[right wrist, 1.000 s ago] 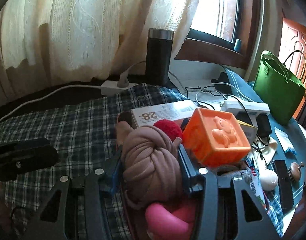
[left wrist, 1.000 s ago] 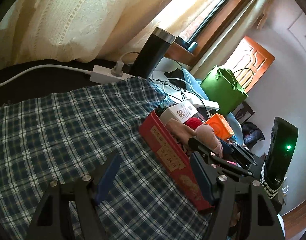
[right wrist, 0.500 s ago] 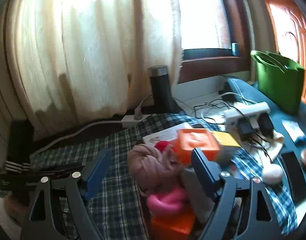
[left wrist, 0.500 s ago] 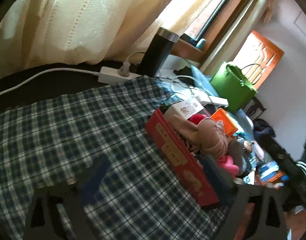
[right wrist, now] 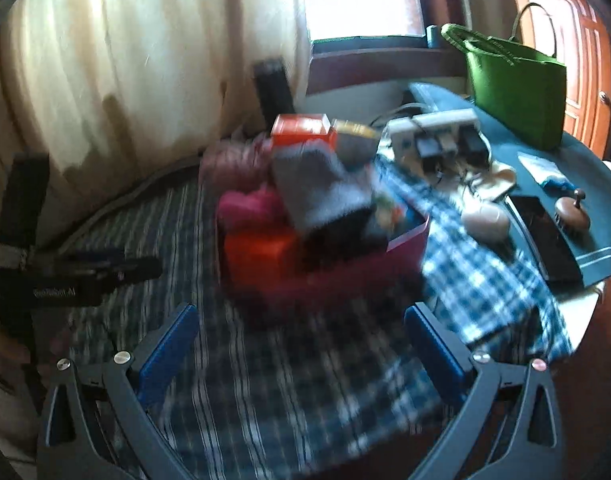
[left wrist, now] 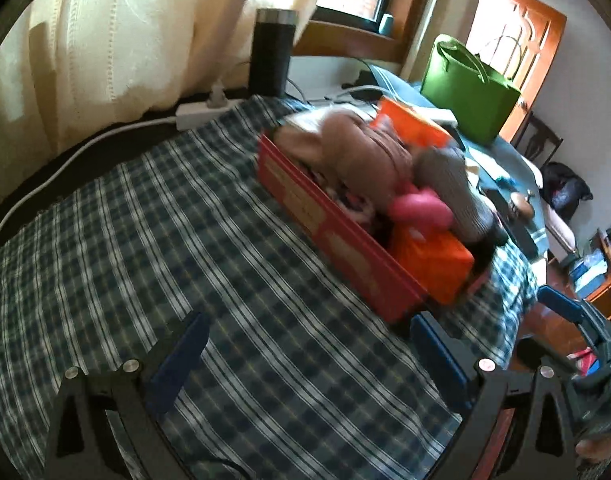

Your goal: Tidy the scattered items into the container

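Observation:
A red box (left wrist: 337, 248) on the checked cloth (left wrist: 153, 248) is heaped with items: a brown rolled cloth (left wrist: 365, 156), a pink toy (left wrist: 419, 210), a grey sock (left wrist: 449, 184) and two orange blocks (left wrist: 429, 258). My left gripper (left wrist: 305, 340) is open and empty, above the cloth, short of the box. My right gripper (right wrist: 299, 334) is open and empty, back from the box (right wrist: 345, 268), which shows blurred with the pink toy (right wrist: 247, 208) and grey sock (right wrist: 317, 188) on top. The left gripper's body (right wrist: 77, 280) shows at the left of the right wrist view.
A black tumbler (left wrist: 271, 54) and a white power strip (left wrist: 203, 110) stand behind the cloth by the curtain. A green bag (left wrist: 469, 96), a second power strip (right wrist: 437, 132), a dark tablet (right wrist: 541, 240), a white egg-shaped thing (right wrist: 485, 222) and a wooden top (right wrist: 571, 216) lie on the blue table.
My right gripper let go of the brown rolled cloth in the box, opened and drew back. My left gripper also pulled back and swung right, so the whole box shows.

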